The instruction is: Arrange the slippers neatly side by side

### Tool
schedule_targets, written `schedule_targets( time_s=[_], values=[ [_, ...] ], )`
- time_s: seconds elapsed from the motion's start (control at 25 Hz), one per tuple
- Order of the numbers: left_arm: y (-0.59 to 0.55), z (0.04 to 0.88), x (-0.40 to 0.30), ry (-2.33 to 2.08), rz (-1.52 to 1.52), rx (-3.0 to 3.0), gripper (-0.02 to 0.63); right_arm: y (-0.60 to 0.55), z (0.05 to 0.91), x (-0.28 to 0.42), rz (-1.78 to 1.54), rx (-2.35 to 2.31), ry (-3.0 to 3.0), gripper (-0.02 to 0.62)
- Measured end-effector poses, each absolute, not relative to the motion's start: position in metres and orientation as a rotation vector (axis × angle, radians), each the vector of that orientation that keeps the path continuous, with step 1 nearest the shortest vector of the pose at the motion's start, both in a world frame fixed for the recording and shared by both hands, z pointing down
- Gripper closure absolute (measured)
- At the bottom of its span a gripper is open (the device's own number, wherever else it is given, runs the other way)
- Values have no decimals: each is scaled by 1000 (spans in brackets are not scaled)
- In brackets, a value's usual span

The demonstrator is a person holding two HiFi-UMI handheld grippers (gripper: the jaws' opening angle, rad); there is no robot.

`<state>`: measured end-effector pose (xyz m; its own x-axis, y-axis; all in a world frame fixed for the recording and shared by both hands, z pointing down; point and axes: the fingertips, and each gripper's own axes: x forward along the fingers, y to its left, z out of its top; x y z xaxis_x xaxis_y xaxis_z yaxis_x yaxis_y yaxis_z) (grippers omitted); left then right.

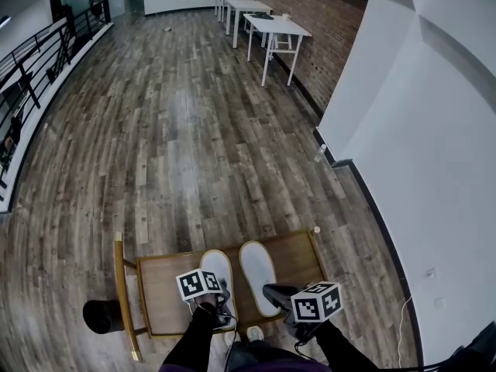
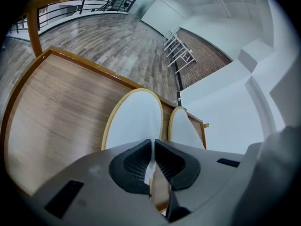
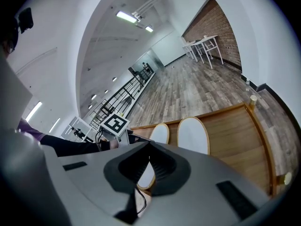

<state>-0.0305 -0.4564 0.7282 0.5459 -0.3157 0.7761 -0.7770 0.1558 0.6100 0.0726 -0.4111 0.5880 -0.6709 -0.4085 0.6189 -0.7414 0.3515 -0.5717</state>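
Two white slippers with tan rims lie side by side on a low wooden table. The left slipper has its heel end under my left gripper, which is shut on a thin white edge of that slipper. The right slipper lies close beside it, toes pointing away. My right gripper hovers by the right slipper's heel, shut with nothing between its pads. In the right gripper view the left slipper shows beyond the left gripper's marker cube.
The table has a raised wooden rim and a curved post at its left. A black round object stands on the floor to the left. White tables line the brick wall far off; a railing runs along the left.
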Motion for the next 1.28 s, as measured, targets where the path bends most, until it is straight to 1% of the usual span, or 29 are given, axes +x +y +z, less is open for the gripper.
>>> schedule_targets(
  time_s=[0.28,0.36,0.4,0.72,0.88,1.08,1.28],
  values=[
    [-457,724,-27,-981,470,1493,591,-412,589,72,1244,1001,-2250,597],
    [-458,720,-24,-981,472,1535,570,-413,589,72,1246,1000,-2252,597],
    [-459,717,-23,-981,472,1559,543,-413,589,72,1247,1000,-2252,597],
    [-458,683,-33,-1124,568,1774,541,-420,593,77,1247,1025,-2243,597],
    [-451,641,-31,-1202,459,1894,541,-425,599,83,1254,1002,-2242,597],
    [-432,591,-32,-1395,338,2060,541,-441,620,99,1152,1036,-2157,597],
    [-404,587,-32,-1522,356,2054,543,-466,642,115,977,1040,-2026,590]
  ],
)
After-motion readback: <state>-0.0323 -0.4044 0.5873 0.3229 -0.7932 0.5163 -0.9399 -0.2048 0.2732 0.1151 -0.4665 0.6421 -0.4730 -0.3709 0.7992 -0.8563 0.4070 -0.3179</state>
